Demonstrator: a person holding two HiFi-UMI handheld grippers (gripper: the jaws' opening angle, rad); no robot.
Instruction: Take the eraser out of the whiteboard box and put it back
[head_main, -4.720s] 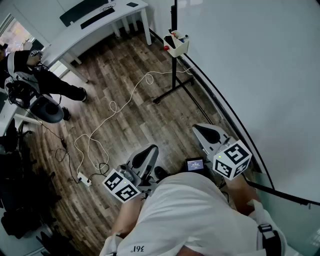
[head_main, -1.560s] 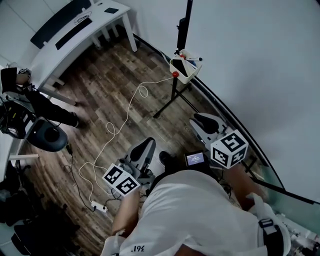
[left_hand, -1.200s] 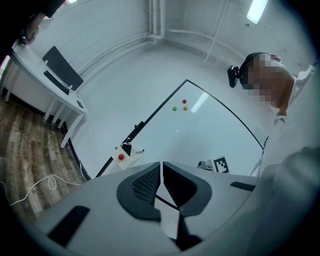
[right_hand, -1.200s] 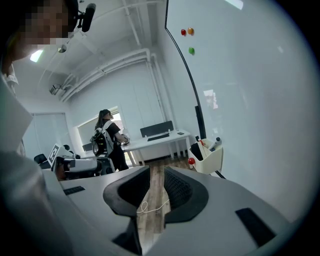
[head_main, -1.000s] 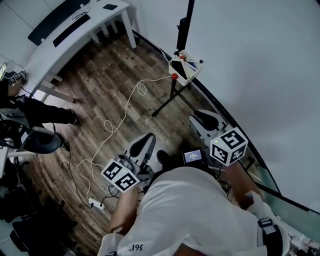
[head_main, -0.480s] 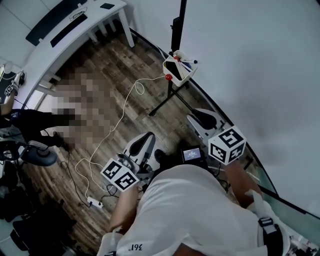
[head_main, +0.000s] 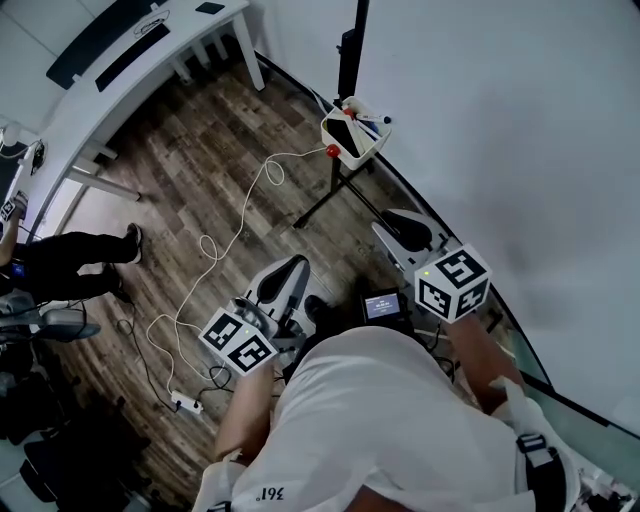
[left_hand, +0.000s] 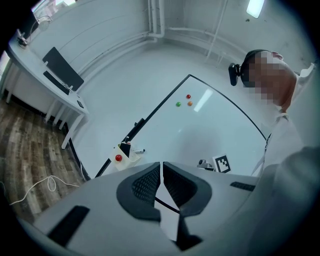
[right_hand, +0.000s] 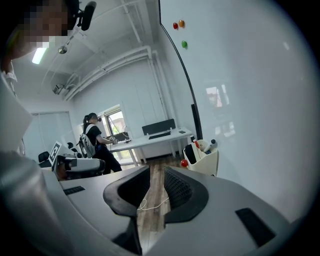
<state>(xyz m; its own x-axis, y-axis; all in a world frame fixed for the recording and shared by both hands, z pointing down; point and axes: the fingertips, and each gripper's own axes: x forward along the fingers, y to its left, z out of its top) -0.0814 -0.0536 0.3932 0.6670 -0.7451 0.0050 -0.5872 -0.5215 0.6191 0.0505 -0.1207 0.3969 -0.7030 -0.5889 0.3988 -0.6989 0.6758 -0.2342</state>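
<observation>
Standing beside the large whiteboard (head_main: 500, 120) on a wooden floor (head_main: 200, 180), with a white desk (head_main: 130, 70) at the far end, the person holds both grippers forward, well short of the whiteboard box (head_main: 367, 145). The left gripper (left_hand: 161, 167) has its jaws drawn to a hairline slit with nothing in it, while the right gripper (right_hand: 156, 176) shows a moderate gap between its jaws, also empty. The box sits on a black stand (head_main: 348, 50) by the board's lower edge, and the dark block standing inside looks like the eraser (head_main: 346, 134), though it is small from here, with a red knob (head_main: 333, 151) just beside the box.
</observation>
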